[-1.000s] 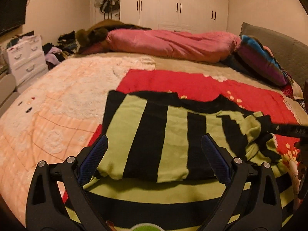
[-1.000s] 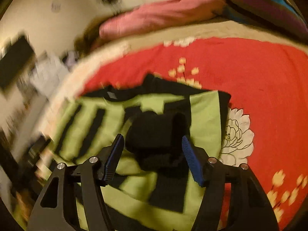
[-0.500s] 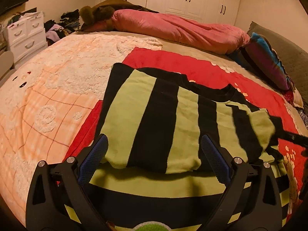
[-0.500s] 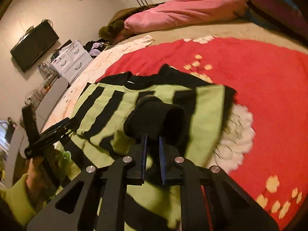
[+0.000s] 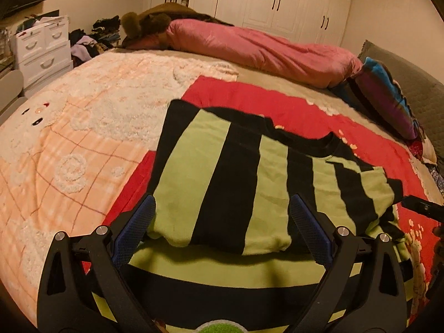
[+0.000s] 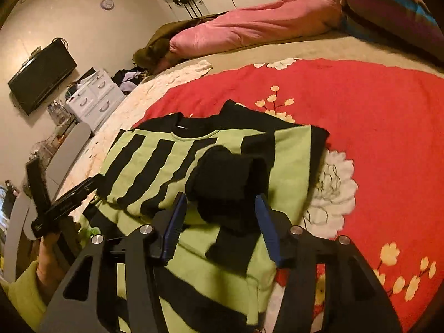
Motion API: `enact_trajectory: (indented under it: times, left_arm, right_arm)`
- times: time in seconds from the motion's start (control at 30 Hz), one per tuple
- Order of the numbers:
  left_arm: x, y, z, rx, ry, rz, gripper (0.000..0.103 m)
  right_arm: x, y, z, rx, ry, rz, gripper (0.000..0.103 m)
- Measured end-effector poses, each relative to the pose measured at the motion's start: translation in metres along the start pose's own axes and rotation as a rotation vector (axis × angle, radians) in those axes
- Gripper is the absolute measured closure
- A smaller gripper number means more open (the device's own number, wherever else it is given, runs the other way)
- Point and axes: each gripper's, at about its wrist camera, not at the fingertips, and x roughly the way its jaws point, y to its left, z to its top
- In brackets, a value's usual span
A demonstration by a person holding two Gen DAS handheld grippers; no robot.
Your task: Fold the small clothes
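Note:
A green-and-black striped sweater (image 5: 222, 166) lies spread on the bed, both sleeves folded in over its body. My left gripper (image 5: 222, 233) hovers open over the near edge of the folded left sleeve, its blue pads (image 5: 136, 230) wide apart and clear of the cloth. In the right wrist view the sweater (image 6: 155, 161) shows its black cuff (image 6: 227, 177) lying on the chest. My right gripper (image 6: 222, 216) is opening, with the cuff's near end between its fingers and the pads no longer pinching it. A hand holds the left gripper (image 6: 66, 202) at the left edge.
The sweater rests on a red flowered blanket (image 6: 360, 125) beside a peach fleece blanket (image 5: 69, 138). A pink duvet (image 5: 263, 50) and a striped pillow (image 5: 388, 97) lie at the far side of the bed. White drawers (image 5: 41, 47) and a television (image 6: 41, 77) stand past the bed's left edge.
My right gripper closed tight at the black cuff half a second ago and has since spread apart, leaving the cuff on the sweater. The left gripper stayed open and nearly still.

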Motion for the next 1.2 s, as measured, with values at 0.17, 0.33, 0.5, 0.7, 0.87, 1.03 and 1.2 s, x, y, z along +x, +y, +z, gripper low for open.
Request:
enact_trajectory:
  times: [0.17,0.33,0.5,0.7,0.87,1.03,1.2]
  left_arm:
    - [0.001,-0.004,0.0,0.022,-0.004,-0.006,0.012]
    - [0.003,-0.002,-0.002,0.019,0.011,-0.005,0.012]
    - [0.007,0.002,-0.002,-0.003,0.03,0.001,0.012]
    - [0.011,0.006,-0.006,-0.013,0.054,0.023,0.012]
    - [0.006,0.009,-0.004,-0.024,0.035,0.034,0.012]
    - [-0.017,0.013,0.006,-0.04,-0.082,0.026,0.012]
    - [-0.016,0.006,0.006,-0.014,-0.082,-0.005,0.012]
  right_arm:
    - [0.022,0.0,0.01,0.026,-0.004,0.019,0.049]
    - [0.019,-0.002,0.012,0.069,0.008,0.031,0.098]
    - [0.003,-0.018,0.017,0.143,0.013,-0.044,0.098]
    - [0.033,-0.027,0.001,0.176,0.102,-0.169,0.092]
    - [0.023,-0.036,-0.004,0.266,0.054,-0.184,0.072]
    - [-0.022,-0.017,-0.001,0.213,-0.109,-0.259,0.055]
    - [-0.011,0.031,0.001,0.015,-0.096,-0.22,0.052]
